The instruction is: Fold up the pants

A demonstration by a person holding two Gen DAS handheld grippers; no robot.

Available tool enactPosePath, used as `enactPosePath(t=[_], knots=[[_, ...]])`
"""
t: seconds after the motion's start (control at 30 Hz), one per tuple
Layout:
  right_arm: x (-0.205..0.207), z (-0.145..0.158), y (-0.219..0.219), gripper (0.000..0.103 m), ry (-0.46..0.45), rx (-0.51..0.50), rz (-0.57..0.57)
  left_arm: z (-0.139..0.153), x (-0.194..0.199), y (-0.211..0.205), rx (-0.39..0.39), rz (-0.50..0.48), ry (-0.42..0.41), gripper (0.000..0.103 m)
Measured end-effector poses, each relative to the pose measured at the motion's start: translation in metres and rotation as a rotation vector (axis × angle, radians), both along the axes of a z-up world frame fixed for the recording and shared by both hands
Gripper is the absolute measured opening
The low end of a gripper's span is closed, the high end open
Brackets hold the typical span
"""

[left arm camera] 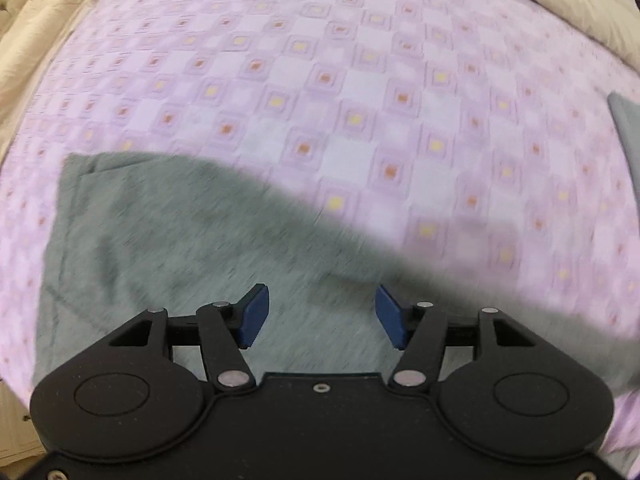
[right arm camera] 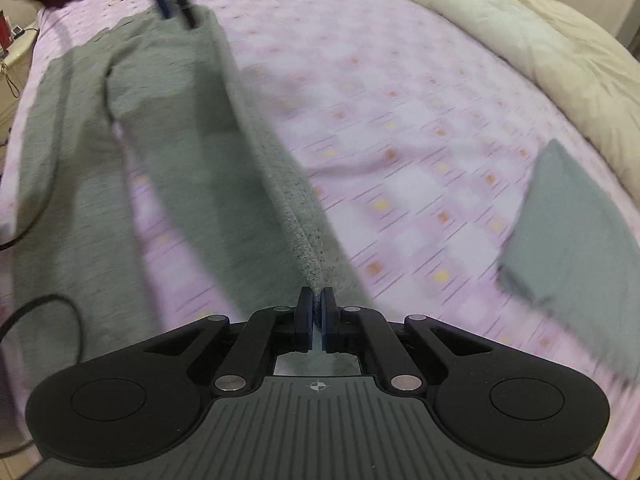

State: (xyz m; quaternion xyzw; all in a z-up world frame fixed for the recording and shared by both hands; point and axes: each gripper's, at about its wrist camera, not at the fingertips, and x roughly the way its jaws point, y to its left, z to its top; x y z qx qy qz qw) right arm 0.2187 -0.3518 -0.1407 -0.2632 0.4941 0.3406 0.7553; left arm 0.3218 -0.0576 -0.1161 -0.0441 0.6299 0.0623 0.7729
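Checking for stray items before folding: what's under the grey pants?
Only the pink checked bedsheet shows around the grey pants. Whatever lies beneath the fabric itself is covered.

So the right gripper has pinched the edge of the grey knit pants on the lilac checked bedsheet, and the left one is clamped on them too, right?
Not quite. The right gripper is shut on the grey knit pants, but the left gripper is open above them, as the left wrist view shows. The lilac checked bedsheet part is right.

A bed spread with a lilac checked sheet fills the room; a cream duvet lies bunched at 1 o'clock, a pale bedside cabinet at 10 o'clock.
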Motion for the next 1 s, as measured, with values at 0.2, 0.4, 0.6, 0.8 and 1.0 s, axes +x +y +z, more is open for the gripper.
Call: enactPosePath(t=[0.2, 0.4, 0.6, 0.8, 1.0], knots=[[-0.007, -0.001, 0.003, 0.004, -0.004, 0.004, -0.086, -0.020, 0.024, -0.004, -0.040, 0.002, 0.048, 0.068], [-0.008, 0.002, -0.001, 0.004, -0.023, 0.005, -0.108, -0.035, 0.035, 0.005, -0.100, 0.087, 0.092, 0.068], [-0.013, 0.002, 0.003, 0.004, -0.030, -0.007, -0.110, -0.037, 0.045, 0.007, -0.111, 0.121, 0.101, 0.069], [-0.019, 0.007, 0.004, 0.004, -0.053, -0.013, -0.127, -0.072, 0.049, 0.008, -0.083, 0.115, 0.230, 0.021], [-0.046, 0.041, 0.006, 0.004, -0.165, -0.001, -0.198, -0.005, 0.016, 0.004, -0.099, 0.054, 0.046, 0.008]])
